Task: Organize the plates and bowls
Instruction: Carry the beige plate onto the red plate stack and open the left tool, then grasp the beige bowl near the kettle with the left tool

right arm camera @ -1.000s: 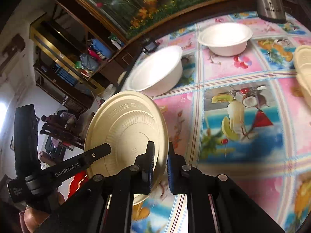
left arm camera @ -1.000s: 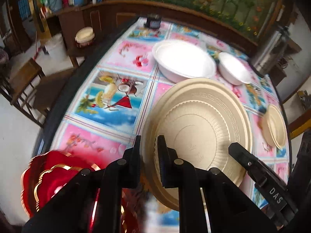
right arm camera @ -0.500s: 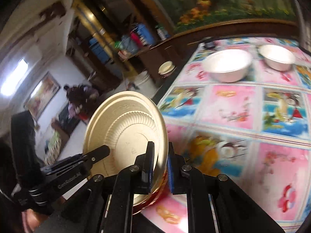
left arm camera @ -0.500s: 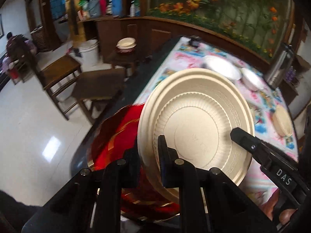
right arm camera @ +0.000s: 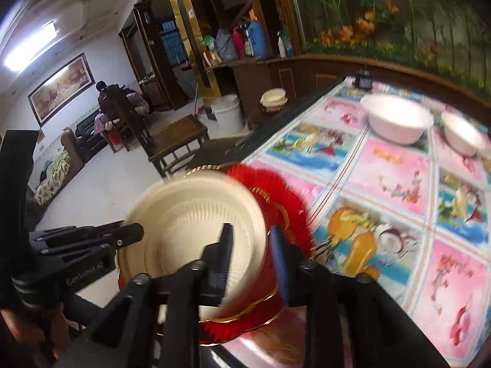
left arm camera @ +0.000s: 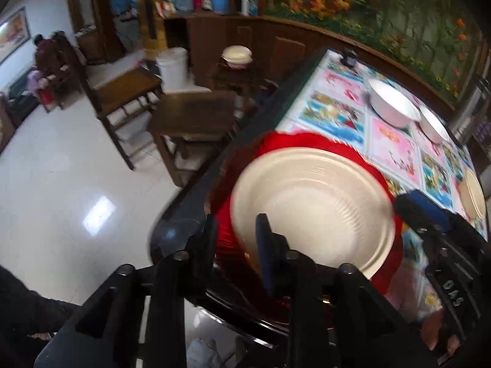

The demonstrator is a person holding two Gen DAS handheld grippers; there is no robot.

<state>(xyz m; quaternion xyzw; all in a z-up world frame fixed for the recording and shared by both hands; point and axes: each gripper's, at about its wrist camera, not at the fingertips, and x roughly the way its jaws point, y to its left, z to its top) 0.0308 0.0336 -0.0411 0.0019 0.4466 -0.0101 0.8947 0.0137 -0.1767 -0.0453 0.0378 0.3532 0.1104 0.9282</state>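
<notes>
A large beige paper plate (left arm camera: 313,205) lies on a stack of red plates with gold rims (left arm camera: 307,141) at the table's near corner; it also shows in the right wrist view (right arm camera: 196,214), over the red plates (right arm camera: 276,190). My left gripper (left arm camera: 236,230) is open, its fingers on either side of the beige plate's near rim. My right gripper (right arm camera: 250,245) is open too, its fingers either side of the opposite rim. Two white bowls (left arm camera: 392,107) (left arm camera: 432,124) stand at the far end of the table. A smaller beige plate (left arm camera: 474,193) lies at the right edge.
The table has a colourful picture cloth (right arm camera: 389,178) and a dark rim (left arm camera: 245,128). Wooden chairs (left arm camera: 122,92) and a white bucket (left arm camera: 172,67) stand on the floor to the left. A small dark object (right arm camera: 363,81) sits at the table's far end.
Both grippers carried the beige plate over the red stack and lowered it flat onto it. Both have opened and let go of its rim.
</notes>
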